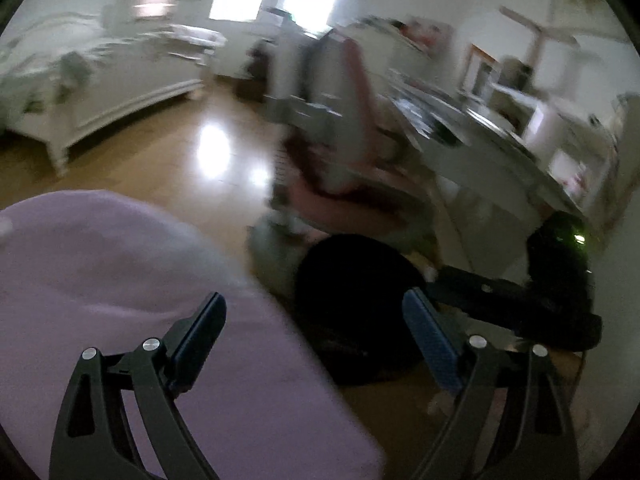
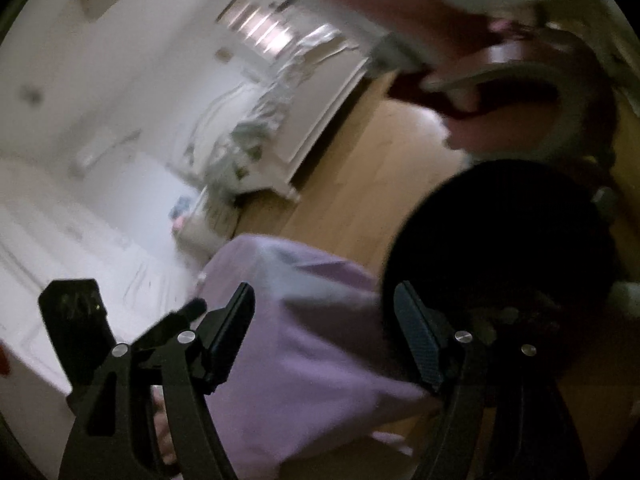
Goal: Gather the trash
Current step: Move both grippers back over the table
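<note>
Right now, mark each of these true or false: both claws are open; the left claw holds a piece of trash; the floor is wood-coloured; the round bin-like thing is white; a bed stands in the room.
1. Both claws are open. True: the left claw and the right claw each show a wide gap.
2. The left claw holds a piece of trash. False: nothing sits between its fingers.
3. The floor is wood-coloured. True.
4. The round bin-like object is white. False: it is black.
5. A bed stands in the room. True: a white-framed one, though blurred.
</note>
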Demonstrator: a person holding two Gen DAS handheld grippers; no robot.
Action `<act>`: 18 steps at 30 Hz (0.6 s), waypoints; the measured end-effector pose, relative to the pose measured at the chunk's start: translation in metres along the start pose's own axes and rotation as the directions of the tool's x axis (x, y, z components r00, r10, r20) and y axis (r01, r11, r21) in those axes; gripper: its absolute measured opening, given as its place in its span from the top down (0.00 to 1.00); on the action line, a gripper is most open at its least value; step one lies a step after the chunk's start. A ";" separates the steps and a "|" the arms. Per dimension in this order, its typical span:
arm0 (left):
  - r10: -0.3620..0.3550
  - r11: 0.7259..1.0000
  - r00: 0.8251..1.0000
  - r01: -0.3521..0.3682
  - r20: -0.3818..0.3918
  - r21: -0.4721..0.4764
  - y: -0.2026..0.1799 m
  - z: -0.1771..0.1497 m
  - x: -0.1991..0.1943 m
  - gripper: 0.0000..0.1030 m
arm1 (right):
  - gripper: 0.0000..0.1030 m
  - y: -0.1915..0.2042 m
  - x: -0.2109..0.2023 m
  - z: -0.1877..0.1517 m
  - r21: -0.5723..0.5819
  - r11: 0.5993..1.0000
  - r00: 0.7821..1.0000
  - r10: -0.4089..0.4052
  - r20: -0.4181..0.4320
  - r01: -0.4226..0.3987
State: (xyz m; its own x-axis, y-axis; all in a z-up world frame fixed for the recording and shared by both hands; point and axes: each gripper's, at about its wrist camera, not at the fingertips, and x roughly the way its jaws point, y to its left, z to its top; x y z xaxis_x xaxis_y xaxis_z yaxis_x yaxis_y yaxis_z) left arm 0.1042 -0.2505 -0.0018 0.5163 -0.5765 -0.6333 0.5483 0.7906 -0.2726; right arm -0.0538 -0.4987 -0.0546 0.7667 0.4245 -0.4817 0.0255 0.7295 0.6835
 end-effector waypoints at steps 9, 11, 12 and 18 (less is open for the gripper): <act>0.229 0.961 0.970 -0.212 0.082 -0.177 0.127 -0.019 -0.080 0.13 | 0.30 0.112 0.070 -0.010 -0.199 0.977 0.991 0.048 -0.124 -0.073; 0.281 0.946 0.955 -0.260 0.090 -0.193 0.148 -0.021 -0.090 0.13 | 0.30 0.135 0.085 -0.010 -0.242 0.966 0.988 0.051 -0.149 -0.087; 0.311 0.935 0.946 -0.288 0.090 -0.205 0.164 -0.022 -0.094 0.13 | 0.30 0.151 0.096 -0.010 -0.275 0.957 0.985 0.050 -0.164 -0.094; 0.355 0.905 0.935 -0.339 0.015 -0.258 0.234 -0.022 -0.084 0.18 | 0.30 0.242 0.166 -0.009 -0.474 0.875 0.982 0.009 -0.190 -0.100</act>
State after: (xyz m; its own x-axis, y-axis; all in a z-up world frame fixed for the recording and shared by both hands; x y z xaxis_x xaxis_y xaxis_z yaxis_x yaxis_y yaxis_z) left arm 0.1747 -0.0123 -0.0279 0.6872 -0.2617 -0.6777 0.1516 0.9640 -0.2186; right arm 0.0737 -0.2467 0.0258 0.6311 0.5251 -0.5710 -0.3583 0.8502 0.3858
